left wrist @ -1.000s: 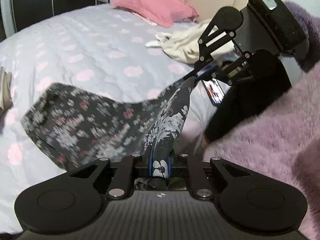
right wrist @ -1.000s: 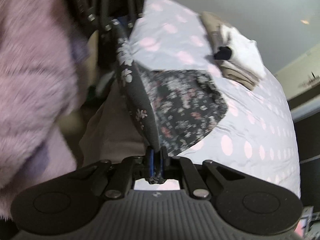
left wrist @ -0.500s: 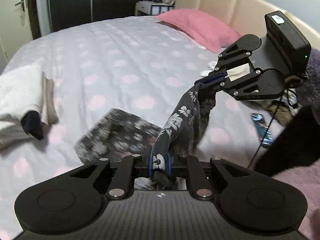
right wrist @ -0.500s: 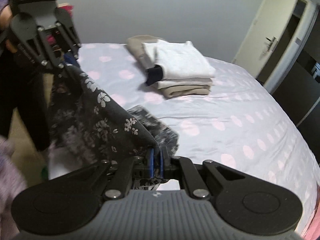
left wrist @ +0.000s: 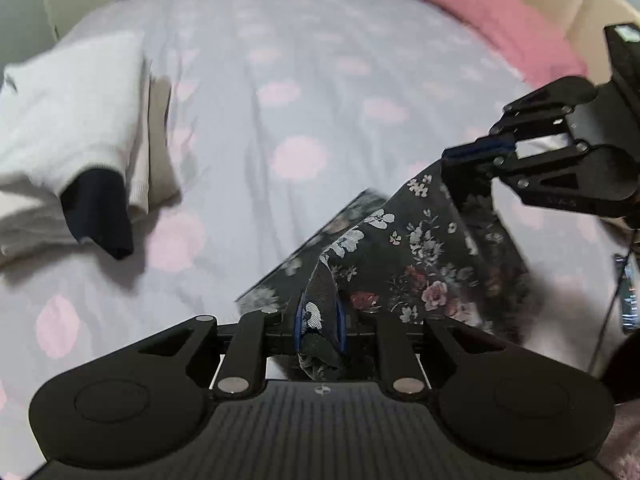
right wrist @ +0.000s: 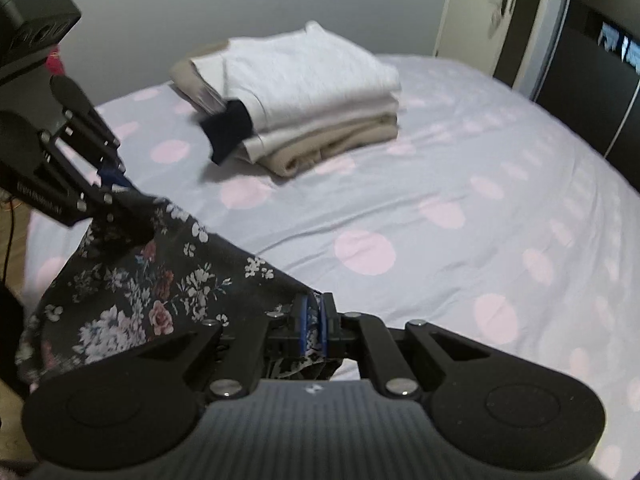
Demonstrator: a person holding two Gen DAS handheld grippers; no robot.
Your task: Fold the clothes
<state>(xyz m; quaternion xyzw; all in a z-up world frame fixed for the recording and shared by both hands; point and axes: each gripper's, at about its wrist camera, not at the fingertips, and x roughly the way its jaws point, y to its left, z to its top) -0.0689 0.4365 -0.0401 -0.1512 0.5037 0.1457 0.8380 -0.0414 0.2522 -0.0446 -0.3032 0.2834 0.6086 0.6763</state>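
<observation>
Both grippers have a corner of the dark floral garment (left wrist: 424, 256) pinched. The left gripper (left wrist: 319, 326) is clamped on a bunched edge, and the right gripper (right wrist: 313, 322) is squeezed tight on another edge. The cloth hangs stretched between them just above the near part of the bed (left wrist: 304, 80), its lower part dropping toward the polka-dot sheet. Further back on the left sits a folded stack (right wrist: 304, 92), white on top, beige under. A pink pillow (left wrist: 496, 24) is far right.
</observation>
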